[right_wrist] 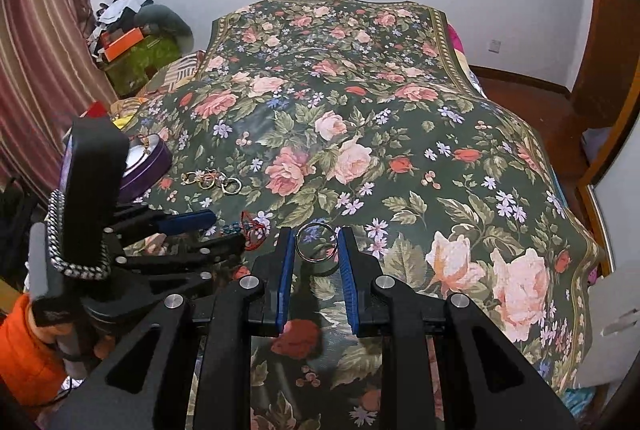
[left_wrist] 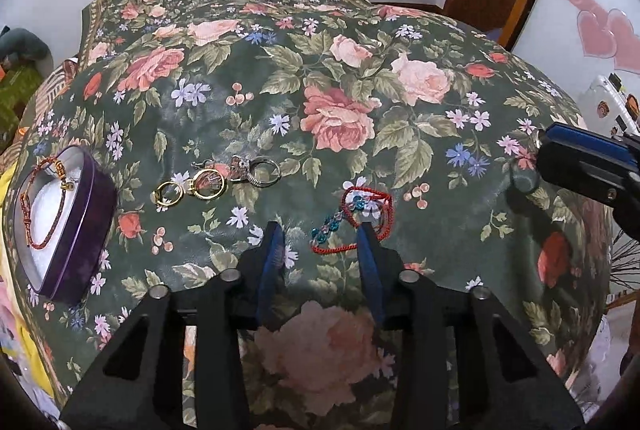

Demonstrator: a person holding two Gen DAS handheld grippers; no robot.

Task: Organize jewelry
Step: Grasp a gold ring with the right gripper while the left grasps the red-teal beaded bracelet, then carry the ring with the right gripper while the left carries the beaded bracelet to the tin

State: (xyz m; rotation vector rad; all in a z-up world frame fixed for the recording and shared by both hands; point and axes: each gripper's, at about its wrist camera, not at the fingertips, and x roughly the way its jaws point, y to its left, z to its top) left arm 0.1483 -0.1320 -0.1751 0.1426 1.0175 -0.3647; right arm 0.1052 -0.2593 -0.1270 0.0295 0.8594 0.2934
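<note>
Jewelry is spread over the floral bedspread, so biggest first: the purple heart tin sits well off to the left of the left fingers, with a braided bracelet already inside. Just ahead of them are gold and silver rings, and a red-and-teal bracelet lies between the tips, touching the right one. Left gripper is spread wide, holding nothing. Right gripper is narrower, its fingers bracketing a silver ring; can't tell if it's actually pinched. I'd say square up, close gently so the ring doesn't slip, then carry it leftward to the tin.
</note>
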